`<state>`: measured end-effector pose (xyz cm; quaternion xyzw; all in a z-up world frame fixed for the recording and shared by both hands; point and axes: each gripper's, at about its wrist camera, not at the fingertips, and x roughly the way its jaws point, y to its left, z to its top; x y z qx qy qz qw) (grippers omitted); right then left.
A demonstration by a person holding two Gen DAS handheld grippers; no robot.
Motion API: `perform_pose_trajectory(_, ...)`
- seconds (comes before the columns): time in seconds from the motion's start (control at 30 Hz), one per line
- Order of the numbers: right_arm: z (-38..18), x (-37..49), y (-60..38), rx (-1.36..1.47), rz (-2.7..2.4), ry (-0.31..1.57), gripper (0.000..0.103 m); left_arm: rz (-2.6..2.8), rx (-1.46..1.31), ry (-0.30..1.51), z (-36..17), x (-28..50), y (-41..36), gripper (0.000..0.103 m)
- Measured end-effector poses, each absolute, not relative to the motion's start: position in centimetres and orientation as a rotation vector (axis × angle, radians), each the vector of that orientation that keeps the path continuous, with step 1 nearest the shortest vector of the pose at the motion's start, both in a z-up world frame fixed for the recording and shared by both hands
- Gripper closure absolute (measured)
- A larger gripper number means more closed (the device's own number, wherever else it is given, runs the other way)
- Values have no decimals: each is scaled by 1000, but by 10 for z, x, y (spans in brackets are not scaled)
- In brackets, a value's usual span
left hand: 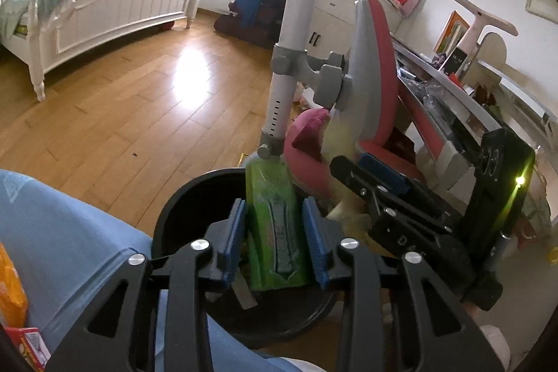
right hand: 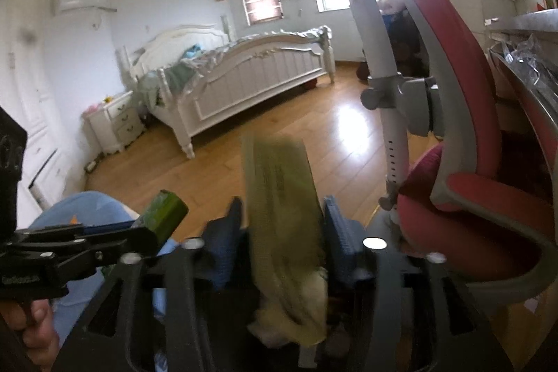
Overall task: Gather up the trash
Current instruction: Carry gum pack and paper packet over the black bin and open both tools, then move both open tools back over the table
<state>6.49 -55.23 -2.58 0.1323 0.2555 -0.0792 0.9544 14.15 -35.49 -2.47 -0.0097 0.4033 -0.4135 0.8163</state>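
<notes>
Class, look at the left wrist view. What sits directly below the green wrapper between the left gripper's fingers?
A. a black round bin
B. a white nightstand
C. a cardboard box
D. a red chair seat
A: in the left wrist view the green wrapper stands between the left gripper's blue pads, over the open black round bin.

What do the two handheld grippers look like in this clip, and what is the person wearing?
Both the left gripper and the right gripper have black angular frames with triangular cut-outs and round silver bolt heads. Their fingers carry blue ribbed pads. Seen from the left wrist camera, the right gripper's black body shows a small green light. The person wears light blue trousers.
</notes>
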Motion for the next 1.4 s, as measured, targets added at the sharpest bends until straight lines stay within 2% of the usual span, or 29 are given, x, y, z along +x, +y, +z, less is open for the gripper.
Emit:
perform_pose_trajectory(0.03,-26,65,-553,269,-162,519,37,-880,-27,857,-24,142,-353,38)
perform_pose_trajectory(0.1,-27,66,-554,264,-167,526,34,-866,-37,829,-20,139,-347,26)
perform_pose_trajectory(0.47,-21,60,-518,287,-75,561,31,-790,-98,790,5,124,-278,26)
perform_pose_trajectory(0.77,8,71,-422,210,226,602,31,-521,-230,753,9,128,-135,27)
perform_pose_trajectory(0.87,17,79,-374,142,396,637,31,-409,-257,789,-6,139,-90,28)
perform_pose_trajectory(0.9,20,83,-353,93,460,656,31,-384,-268,807,-12,143,-77,32)
perform_pose_trajectory(0.93,23,86,-339,57,496,668,32,-365,-272,829,-19,148,-66,41)
perform_pose_trajectory(1.03,25,98,-285,-90,634,718,32,-343,-273,890,-35,163,-49,48)
perform_pose_trajectory(1.2,6,117,-218,-368,718,796,32,-381,-253,951,-51,183,-49,48)
perform_pose_trajectory(1.27,-6,126,-209,-439,710,827,32,-395,-223,965,-57,188,-52,53)
perform_pose_trajectory(1.3,-10,129,-206,-459,704,843,32,-394,-208,974,-60,186,-53,61)
perform_pose_trajectory(1.37,-16,137,-201,-471,696,884,32,-395,-174,957,-64,184,-58,63)
perform_pose_trajectory(1.4,-17,139,-201,-455,698,896,39,-399,-168,949,-66,184,-57,63)
